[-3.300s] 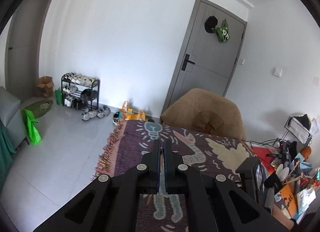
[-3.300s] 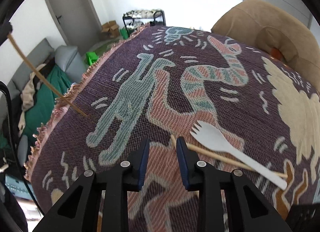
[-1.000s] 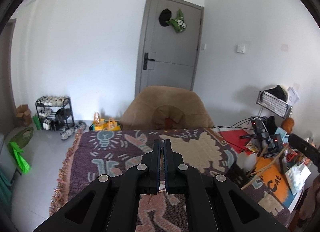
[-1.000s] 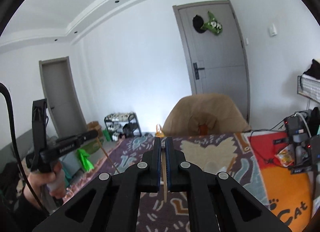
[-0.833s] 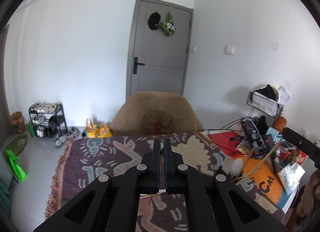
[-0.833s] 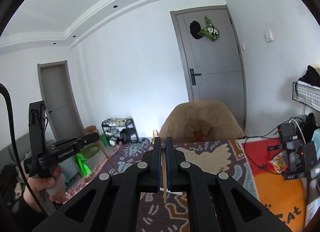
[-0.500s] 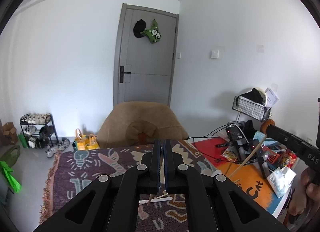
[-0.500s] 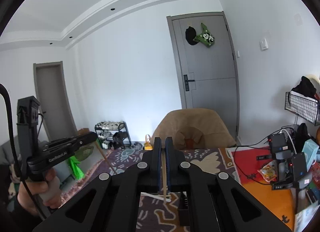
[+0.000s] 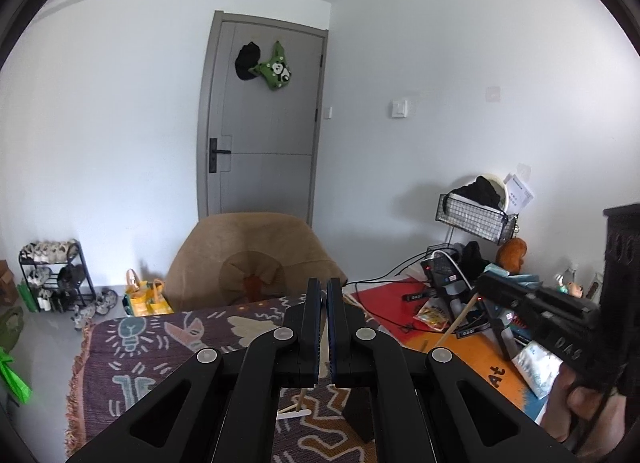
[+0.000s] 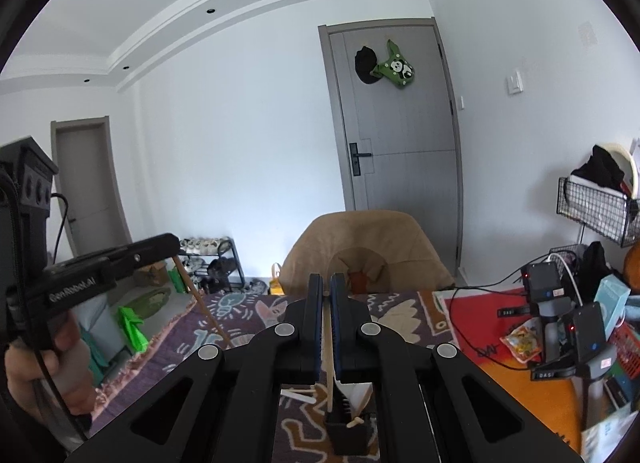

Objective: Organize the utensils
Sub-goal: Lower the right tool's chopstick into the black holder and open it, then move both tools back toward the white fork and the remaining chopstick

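Observation:
My left gripper [image 9: 323,297] is shut on a thin wooden chopstick [image 9: 300,399] whose lower end shows below the fingers. The right wrist view shows that same left gripper [image 10: 170,249] at the left in a hand, its chopstick [image 10: 204,307] slanting down toward the patterned cloth [image 10: 240,319]. My right gripper [image 10: 326,293] is shut on a second chopstick [image 10: 329,367]. That chopstick hangs down to the black utensil holder [image 10: 348,433]. The holder has something white in it. In the left wrist view the right gripper [image 9: 482,285] comes in from the right with its chopstick [image 9: 460,319]. A white utensil [image 9: 294,415] lies on the cloth.
A tan chair [image 9: 252,259] stands behind the table. The table's right side has a red and orange mat [image 10: 532,379] crowded with black devices, cables and snack packets. A wire basket [image 10: 596,215] hangs on the right wall. A shoe rack [image 9: 52,275] and a grey door are further back.
The right gripper, earlier open over the cloth beside a chopstick and white spork, now holds a chopstick above the black holder. Both grippers rose, and the left one swung right.

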A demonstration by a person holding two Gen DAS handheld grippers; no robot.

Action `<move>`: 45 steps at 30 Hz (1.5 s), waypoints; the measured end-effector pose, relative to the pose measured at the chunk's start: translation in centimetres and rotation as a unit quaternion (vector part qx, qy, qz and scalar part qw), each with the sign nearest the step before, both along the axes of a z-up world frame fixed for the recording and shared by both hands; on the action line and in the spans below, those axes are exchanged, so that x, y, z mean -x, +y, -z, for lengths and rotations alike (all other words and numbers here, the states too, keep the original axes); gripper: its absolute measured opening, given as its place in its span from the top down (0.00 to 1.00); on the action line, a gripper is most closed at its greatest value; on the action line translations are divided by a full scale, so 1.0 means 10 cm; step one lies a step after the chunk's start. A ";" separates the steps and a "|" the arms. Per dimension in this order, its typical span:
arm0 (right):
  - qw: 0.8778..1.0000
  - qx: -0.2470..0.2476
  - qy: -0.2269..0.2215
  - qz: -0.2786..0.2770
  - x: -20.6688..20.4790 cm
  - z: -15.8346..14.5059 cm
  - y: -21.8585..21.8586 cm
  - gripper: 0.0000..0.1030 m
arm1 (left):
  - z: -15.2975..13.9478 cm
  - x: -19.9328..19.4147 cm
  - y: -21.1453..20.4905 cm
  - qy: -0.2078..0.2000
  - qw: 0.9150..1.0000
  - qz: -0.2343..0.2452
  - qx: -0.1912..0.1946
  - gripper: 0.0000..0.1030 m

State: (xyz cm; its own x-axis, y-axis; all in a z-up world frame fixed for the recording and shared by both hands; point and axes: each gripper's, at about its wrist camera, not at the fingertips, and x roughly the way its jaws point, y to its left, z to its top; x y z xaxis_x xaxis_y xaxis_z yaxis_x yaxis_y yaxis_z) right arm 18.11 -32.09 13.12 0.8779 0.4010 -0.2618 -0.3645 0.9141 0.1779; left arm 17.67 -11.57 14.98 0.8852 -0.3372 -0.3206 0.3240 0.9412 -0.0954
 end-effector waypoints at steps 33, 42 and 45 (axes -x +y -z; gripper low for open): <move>0.978 -0.134 0.136 0.088 0.26 1.36 -0.88 0.29 | 0.13 -0.20 -0.75 0.001 0.997 0.078 0.012 0.98; 0.976 -0.145 0.134 0.088 0.32 1.47 -0.88 0.29 | 0.46 -0.18 -0.87 -0.005 0.995 0.096 -0.012 0.98; 0.977 -0.143 0.137 0.081 0.30 1.49 -0.82 0.29 | 0.53 -0.19 -0.86 0.017 0.994 0.103 -0.021 0.84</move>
State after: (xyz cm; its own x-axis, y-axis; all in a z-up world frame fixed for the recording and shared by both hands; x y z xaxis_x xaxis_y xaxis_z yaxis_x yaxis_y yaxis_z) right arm 15.07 -40.29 -1.81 0.8480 0.3541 -0.3943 -0.1223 0.8547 0.5045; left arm 19.57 -20.20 9.64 0.7867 -0.4966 -0.3667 0.5082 0.8582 -0.0719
